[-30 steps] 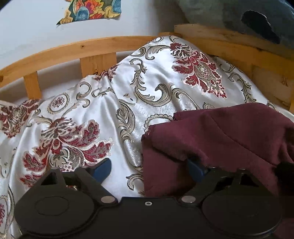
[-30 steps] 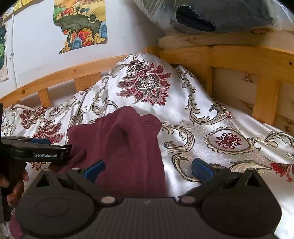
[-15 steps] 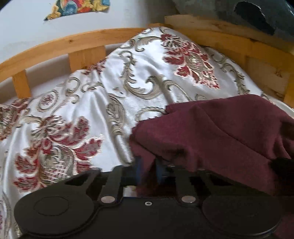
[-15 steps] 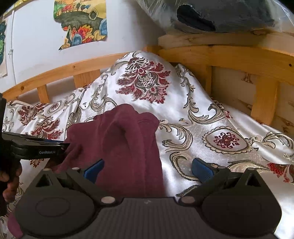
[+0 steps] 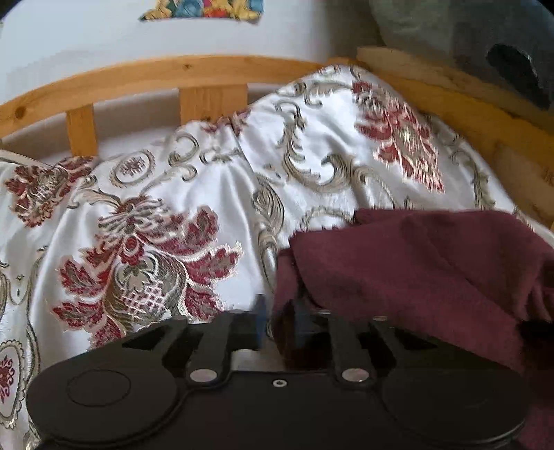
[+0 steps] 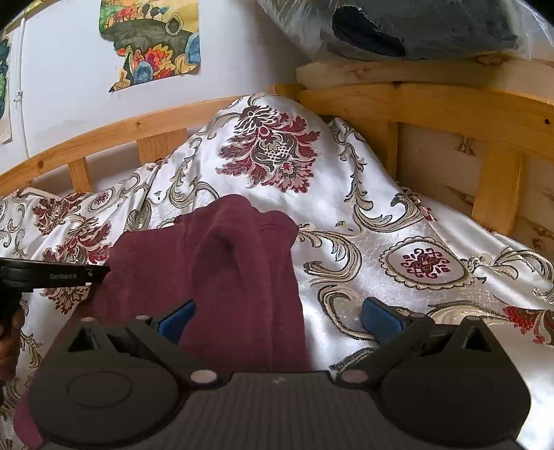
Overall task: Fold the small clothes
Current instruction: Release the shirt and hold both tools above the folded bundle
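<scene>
A maroon garment [image 5: 426,273] lies on a white bedspread with red flower patterns [image 5: 145,263]. In the left wrist view my left gripper [image 5: 280,322] is shut on the garment's left edge, lifting it into a bunched fold. In the right wrist view the same garment [image 6: 214,263] rises in a ridge in front of my right gripper [image 6: 277,315], which is open, its blue pads [image 6: 379,320] set wide on either side of the garment's near end. The left gripper [image 6: 55,275] shows at the left edge of that view, touching the cloth.
A wooden bed rail [image 6: 432,104] runs behind and to the right. The bedspread humps up high at the back [image 6: 270,152]. A plastic-wrapped dark bundle [image 6: 415,27] sits on the rail top. Paper pictures [image 6: 152,45] hang on the white wall.
My left gripper shut on the garment's left edge, then pulled it a little to the right and up. The right gripper stayed open and almost still.
</scene>
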### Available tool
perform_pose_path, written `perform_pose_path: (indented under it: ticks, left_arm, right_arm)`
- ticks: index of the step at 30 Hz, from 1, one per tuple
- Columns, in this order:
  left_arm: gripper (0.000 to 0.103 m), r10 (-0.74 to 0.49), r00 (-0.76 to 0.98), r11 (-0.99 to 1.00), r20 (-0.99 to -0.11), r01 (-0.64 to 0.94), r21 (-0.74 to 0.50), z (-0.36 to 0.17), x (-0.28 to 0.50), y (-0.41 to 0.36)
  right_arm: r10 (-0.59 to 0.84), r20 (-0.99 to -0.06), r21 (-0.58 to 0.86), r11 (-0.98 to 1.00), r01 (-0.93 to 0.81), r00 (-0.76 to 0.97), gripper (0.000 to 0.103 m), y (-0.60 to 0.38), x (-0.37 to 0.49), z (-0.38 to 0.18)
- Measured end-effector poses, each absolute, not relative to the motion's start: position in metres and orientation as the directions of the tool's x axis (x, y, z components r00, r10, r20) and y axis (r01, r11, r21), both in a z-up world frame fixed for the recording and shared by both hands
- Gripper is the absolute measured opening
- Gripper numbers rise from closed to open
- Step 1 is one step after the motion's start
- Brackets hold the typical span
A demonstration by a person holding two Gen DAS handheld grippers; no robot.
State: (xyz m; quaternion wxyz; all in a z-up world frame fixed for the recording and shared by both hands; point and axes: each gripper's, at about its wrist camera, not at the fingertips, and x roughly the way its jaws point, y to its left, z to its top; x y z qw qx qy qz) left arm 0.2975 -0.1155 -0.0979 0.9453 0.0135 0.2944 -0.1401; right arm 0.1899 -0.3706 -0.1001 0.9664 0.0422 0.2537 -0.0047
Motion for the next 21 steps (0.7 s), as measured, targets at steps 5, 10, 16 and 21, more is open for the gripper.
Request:
perform_pose_path:
  ticks: [5, 10, 16, 21]
  left_arm:
    - [0.035, -0.222, 0.796, 0.946, -0.564, 0.317, 0.075, -0.095, 0.304, -0.135]
    - [0.035, -0.227, 0.772, 0.932, -0.594, 0.349, 0.098, -0.099, 0.320, -0.144]
    - [0.003, -0.209, 0.816, 0.959, -0.538, 0.278, 0.049, -0.093, 0.319, -0.131]
    - [0.000, -0.125, 0.852, 0.991, -0.508, 0.129, -0.029, -0.094, 0.324, -0.100]
  right_arm:
    - [0.006, -0.495, 0.071, 0.997, 0.033, 0.869, 0.103, -0.369, 0.190, -0.100]
    - [0.003, -0.496, 0.064, 0.997, 0.033, 0.868, 0.103, -0.368, 0.190, -0.101]
    - [-0.001, -0.496, 0.059, 0.998, 0.035, 0.868, 0.103, -0.368, 0.190, -0.101]
    - [-0.004, -0.494, 0.061, 0.997, 0.039, 0.869, 0.103, -0.369, 0.190, -0.101]
